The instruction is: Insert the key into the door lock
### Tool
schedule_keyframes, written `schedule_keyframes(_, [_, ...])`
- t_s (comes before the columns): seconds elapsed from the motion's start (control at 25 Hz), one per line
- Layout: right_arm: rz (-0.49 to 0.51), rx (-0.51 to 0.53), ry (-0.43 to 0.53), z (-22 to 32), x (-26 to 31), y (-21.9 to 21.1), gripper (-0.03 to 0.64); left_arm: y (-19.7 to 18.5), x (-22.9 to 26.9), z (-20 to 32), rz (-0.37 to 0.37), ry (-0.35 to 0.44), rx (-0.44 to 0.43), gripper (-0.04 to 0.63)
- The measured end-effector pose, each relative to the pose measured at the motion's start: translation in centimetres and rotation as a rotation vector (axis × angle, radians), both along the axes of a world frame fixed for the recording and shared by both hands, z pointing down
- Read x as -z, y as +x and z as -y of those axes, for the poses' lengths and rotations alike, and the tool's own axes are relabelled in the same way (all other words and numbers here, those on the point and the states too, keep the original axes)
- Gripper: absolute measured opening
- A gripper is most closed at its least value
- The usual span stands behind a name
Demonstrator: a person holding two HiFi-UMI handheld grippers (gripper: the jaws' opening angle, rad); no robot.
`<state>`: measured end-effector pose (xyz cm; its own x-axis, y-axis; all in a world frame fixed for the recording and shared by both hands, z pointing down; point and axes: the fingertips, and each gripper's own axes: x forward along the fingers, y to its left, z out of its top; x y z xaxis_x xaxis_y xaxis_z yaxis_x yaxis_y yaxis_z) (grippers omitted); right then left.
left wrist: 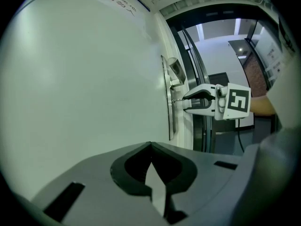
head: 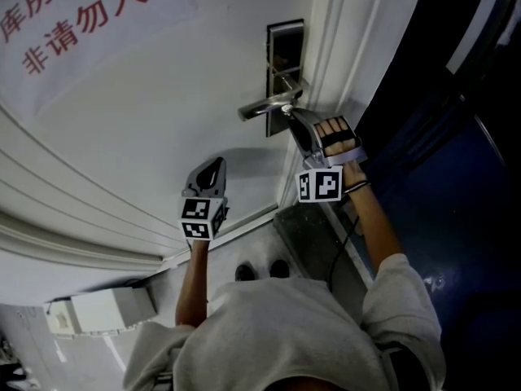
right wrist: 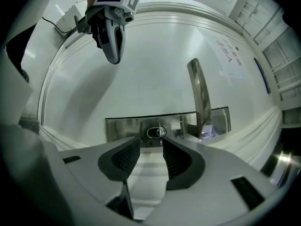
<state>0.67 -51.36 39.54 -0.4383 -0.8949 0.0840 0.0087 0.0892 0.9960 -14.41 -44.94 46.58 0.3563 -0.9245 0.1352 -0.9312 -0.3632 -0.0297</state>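
Obs.: large white panelled door (head: pixel 146 120) fills most of the scene. A white paper notice (head: pixel 73 23) is stuck on it, printed in red Chinese characters. The lower line reads "非请勿入"; the upper line is cut by the frame edge and only "库房" is certain. Smaller writing near the door's top shows in both gripper views but is too small to read. A person in a pale grey sweatshirt (head: pixel 293 324) stands at the door with both forearms raised. A tall rectangular brushed-steel lock plate (head: pixel 285 43) sits at the door's edge, and a silver lever handle (head: pixel 269 106) projects from it across the door face. The grey two-jaw right gripper (head: pixel 297 119) has a black-and-white marker cube at its rear. It points level at the plate just below the handle, with its ribbed jaws apart and touching nothing. The small metal key (right wrist: pixel 160 132) sits seated in the oval keyhole straight ahead of that gap, seen end-on. From the side it shows as a thin stub between the plate and the jaw tips. The matching grey left gripper (head: pixel 216 163), with its own cube, is held off to the side in front of bare door panel, well apart from the lock. Its jaws are closed tip to tip with nothing between them.
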Motion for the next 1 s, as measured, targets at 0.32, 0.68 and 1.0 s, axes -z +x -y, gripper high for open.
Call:
schedule_keyframes(0.32, [0.051, -0.031, 0.006, -3.4, -0.3, 2.8, 0.107, 0.8, -0.1, 0.3, 0.004, 0.000, -0.019, 0.017])
schedule_keyframes(0.68, [0.154, -0.074, -0.065, -4.8, -1.5, 4.5, 0.025, 2.0, 0.0, 0.3, 0.003, 0.003, -0.040, 0.017])
schedule_keyframes(1.0, [0.470, -0.171, -0.225, -5.2, -2.1, 7.1, 0.023, 3.6, 0.2, 1.0, -0.005, 0.011, -0.081, 0.017])
